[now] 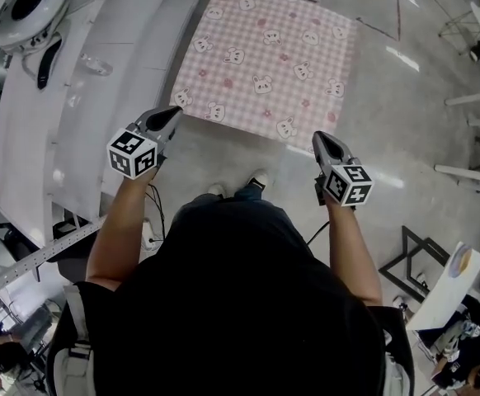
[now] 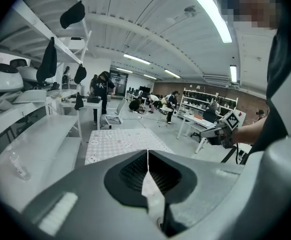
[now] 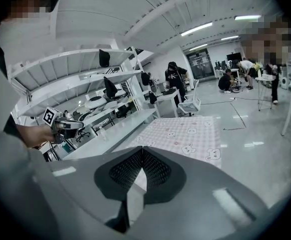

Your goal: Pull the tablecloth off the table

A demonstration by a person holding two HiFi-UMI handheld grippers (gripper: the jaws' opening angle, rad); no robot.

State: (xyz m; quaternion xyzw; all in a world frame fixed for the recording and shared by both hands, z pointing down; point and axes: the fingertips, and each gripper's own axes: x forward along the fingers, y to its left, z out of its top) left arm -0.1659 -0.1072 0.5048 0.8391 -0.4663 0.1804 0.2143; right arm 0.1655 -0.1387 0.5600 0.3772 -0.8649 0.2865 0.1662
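- Your forearms fill the bottom of the head view, each carrying its tool forward and tilted down toward the cloth.
- Both tools are empty. The left gripper [image 1: 172, 114] has its jaws pressed together with nothing between them, and the right gripper [image 1: 321, 141] is the same, as each gripper view shows.
- Spread flat ahead of you lies the pink checked tablecloth [image 1: 265, 60]. Whatever bears it is covered, so I can't make it out.
- The near edge of the cloth runs between your two tools. The left tip is just beside the near-left corner and the right tip just beside the near-right corner. As far as I can judge, neither touches it.
- Open both jaws before you go further in. Closed as they are, they would only push the fabric.
- Take the near edge at both corners, with one pad under the hem and one over it, and close firmly. Thin cloth is likely to slip.
- Pull back toward yourself with both hands evenly and low, so the cloth slides rather than bunching or skewing.
- Mind the white bench [image 1: 100, 97] close along your left.
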